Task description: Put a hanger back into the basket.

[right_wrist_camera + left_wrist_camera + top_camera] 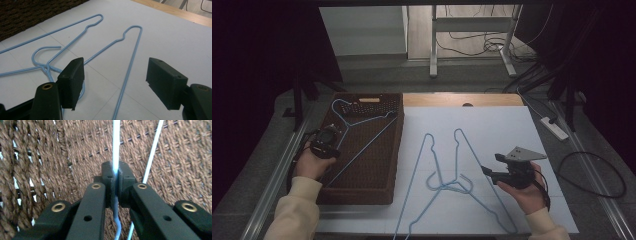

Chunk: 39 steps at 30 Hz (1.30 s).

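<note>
Left gripper (326,142): in the person's left hand over the dark brown woven basket (384,165); its jaws are clamped on the wire of a light blue wire clothes hanger (362,127).
Held hanger, seen from the left gripper (114,188): one blue wire runs straight up from between the pads, pinched at their tips, and a bent stretch of it shows below them. A second wire of the same hanger (152,152) slants just to the right of the right jaw, free of the pads.
Basket, seen from the left gripper: the brown weave (62,157) lies close behind both jaws.
Right gripper (492,172): in the right hand, over the white table cover (512,125); its jaws stand wide apart with nothing between the pads.
Loose hangers: two more light blue wire hangers (75,40) (130,57) lie flat on the white cover ahead of the right jaws. A long wire of the nearer one passes under the gap between them. The hooks cross just beyond the left jaw (45,62).
Basket, seen from the right gripper (30,15): far beyond the left jaw, at the cover's edge.
</note>
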Tool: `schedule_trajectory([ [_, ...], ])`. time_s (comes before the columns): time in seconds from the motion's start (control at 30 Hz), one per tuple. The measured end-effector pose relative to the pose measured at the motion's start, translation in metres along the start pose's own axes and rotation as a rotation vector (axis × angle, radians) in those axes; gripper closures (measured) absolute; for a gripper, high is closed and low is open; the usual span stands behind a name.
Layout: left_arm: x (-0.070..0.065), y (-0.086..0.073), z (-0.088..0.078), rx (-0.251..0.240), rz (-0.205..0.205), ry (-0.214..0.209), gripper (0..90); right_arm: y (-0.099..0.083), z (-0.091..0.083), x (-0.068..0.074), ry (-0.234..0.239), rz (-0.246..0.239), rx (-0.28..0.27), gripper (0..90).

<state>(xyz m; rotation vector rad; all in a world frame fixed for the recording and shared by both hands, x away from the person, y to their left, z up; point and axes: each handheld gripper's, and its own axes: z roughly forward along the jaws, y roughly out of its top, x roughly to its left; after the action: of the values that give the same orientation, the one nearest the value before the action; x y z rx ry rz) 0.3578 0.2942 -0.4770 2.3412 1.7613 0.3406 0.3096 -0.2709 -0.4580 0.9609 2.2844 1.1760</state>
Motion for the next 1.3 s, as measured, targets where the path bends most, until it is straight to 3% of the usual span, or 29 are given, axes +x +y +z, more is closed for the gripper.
schedule_trajectory([
  [0.2,0.001,0.002,0.004,0.016,0.004,0.024,83.5,0.0,0.001,0.0,0.001,-0.003,0.002,31.2],
  [0.33,0.001,0.003,0.004,0.01,0.008,0.039,76.2,0.0,0.0,0.0,-0.001,-0.003,-0.003,31.2],
  [0.5,-0.001,0.001,-0.003,-0.036,0.005,0.052,59.5,0.0,-0.001,0.0,-0.003,-0.002,-0.004,31.2],
  [0.53,-0.002,0.0,-0.01,-0.074,0.001,0.05,59.5,0.0,-0.001,0.0,-0.005,-0.003,-0.007,31.3],
  [0.57,-0.003,0.0,-0.014,-0.093,-0.001,0.045,53.3,0.0,-0.002,0.0,-0.013,-0.005,-0.022,31.5],
  [0.6,-0.005,-0.001,-0.022,-0.133,-0.002,0.026,46.4,0.001,-0.004,-0.001,-0.014,-0.001,-0.032,31.6],
  [0.63,-0.006,-0.001,-0.026,-0.159,-0.003,0.009,46.4,0.001,-0.004,-0.001,-0.014,-0.001,-0.032,31.6],
  [0.67,-0.01,-0.003,-0.04,-0.242,0.004,-0.042,40.9,0.0,-0.004,-0.002,-0.015,0.002,-0.031,31.5],
  [0.73,-0.016,-0.005,-0.053,-0.314,0.018,-0.087,37.6,0.0,-0.003,-0.002,-0.013,0.003,-0.027,31.5],
  [0.77,-0.016,-0.005,-0.053,-0.314,0.018,-0.087,37.2,0.0,-0.003,-0.002,-0.013,0.003,-0.027,31.5],
  [0.8,-0.021,-0.007,-0.061,-0.363,0.038,-0.116,37.2,0.0,-0.003,-0.002,-0.013,0.004,-0.022,31.5],
  [0.93,-0.036,-0.013,-0.075,-0.451,0.089,-0.192,34.7,0.0,-0.002,-0.002,-0.009,0.003,-0.013,31.2],
  [1.13,-0.059,-0.024,-0.084,-0.55,0.155,-0.26,33.1,-0.002,-0.002,-0.005,-0.004,0.016,-0.004,30.9],
  [1.3,-0.07,-0.035,-0.089,-0.617,0.153,-0.319,30.7,-0.002,-0.001,-0.005,0.004,0.016,-0.003,30.5],
])
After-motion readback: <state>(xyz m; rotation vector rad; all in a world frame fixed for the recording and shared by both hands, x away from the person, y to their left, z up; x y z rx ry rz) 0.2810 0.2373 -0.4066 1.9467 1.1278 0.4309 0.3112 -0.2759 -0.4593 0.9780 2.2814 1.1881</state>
